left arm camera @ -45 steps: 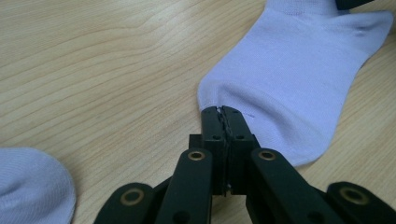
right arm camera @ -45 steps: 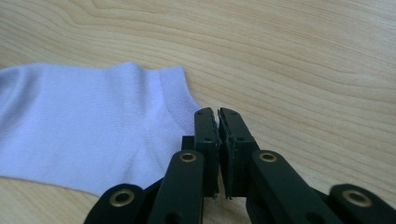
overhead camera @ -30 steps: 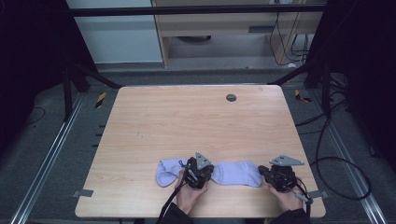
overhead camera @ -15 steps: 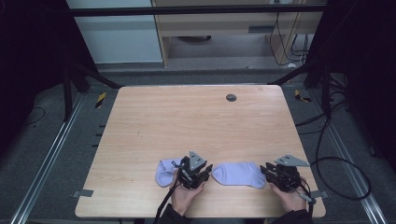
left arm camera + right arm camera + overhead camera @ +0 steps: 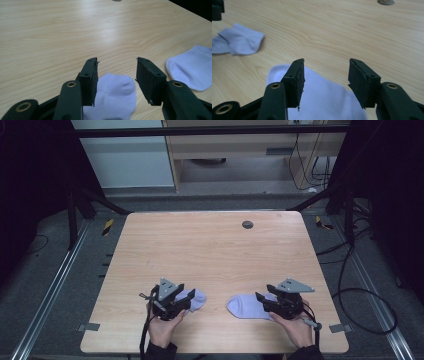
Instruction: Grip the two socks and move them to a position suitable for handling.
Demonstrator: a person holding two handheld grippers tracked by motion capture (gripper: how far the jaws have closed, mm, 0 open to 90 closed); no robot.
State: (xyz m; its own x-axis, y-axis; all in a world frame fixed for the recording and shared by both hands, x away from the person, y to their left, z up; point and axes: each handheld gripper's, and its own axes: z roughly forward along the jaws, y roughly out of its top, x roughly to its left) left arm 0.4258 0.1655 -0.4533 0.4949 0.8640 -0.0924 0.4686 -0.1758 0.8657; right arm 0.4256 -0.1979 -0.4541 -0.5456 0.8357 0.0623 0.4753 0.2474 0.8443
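Two pale lilac socks lie near the table's front edge, a gap of bare wood between them. My left gripper (image 5: pixel 184 302) points right over the left sock (image 5: pixel 196 298). Its jaws have just been opening and now stand open (image 5: pixel 116 60) with the sock (image 5: pixel 113 91) lying loose below and between them. My right gripper (image 5: pixel 261 301) points left over the right sock (image 5: pixel 242 306). Its jaws have also just been opening and stand open (image 5: pixel 325 61), with the flat sock (image 5: pixel 324 100) under them and untouched by the pads.
The wooden table (image 5: pixel 210 250) has a round grey grommet (image 5: pixel 247 224) near its far edge. The other sock (image 5: pixel 193 66) lies to the right in the left gripper view, and the other sock (image 5: pixel 238 40) to the left in the right gripper view.
Both grippers went from shut to open and let go of the socks. My left hand moved left, and the left sock now lies apart from the right one.
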